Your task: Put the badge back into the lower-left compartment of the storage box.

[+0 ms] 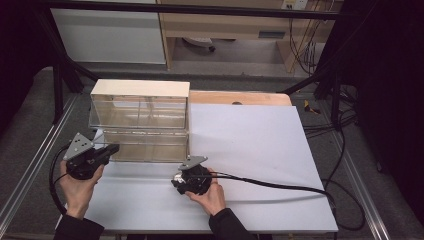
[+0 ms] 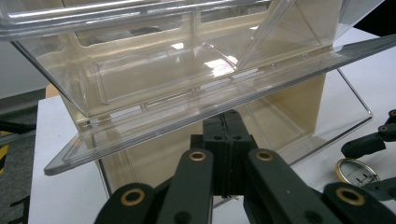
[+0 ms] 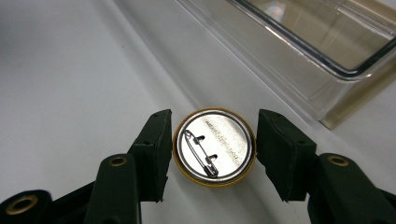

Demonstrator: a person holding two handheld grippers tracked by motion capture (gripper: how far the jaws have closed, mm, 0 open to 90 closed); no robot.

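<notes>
A round pin badge (image 3: 214, 147) lies back-up on the white table, its safety pin showing. My right gripper (image 3: 211, 150) is shut on it, one black pad at each side of its gold rim. In the high view this gripper (image 1: 179, 184) sits low on the table in front of the cabinet. The cabinet (image 1: 140, 95) is cream with clear plastic drawers, and its lower drawer (image 1: 145, 145) is tipped open toward me. My left gripper (image 2: 227, 135) is shut, jaws pressed together, with its tips right under that drawer's clear front lip (image 2: 154, 135). It reaches the drawer's left end (image 1: 112, 149).
A white sheet (image 1: 260, 150) covers the table, bare to the right of the cabinet. Black cables (image 1: 280, 186) trail from both grippers across the table and off its right edge. Metal frame rails (image 1: 30, 165) run along both sides. Shelving stands behind.
</notes>
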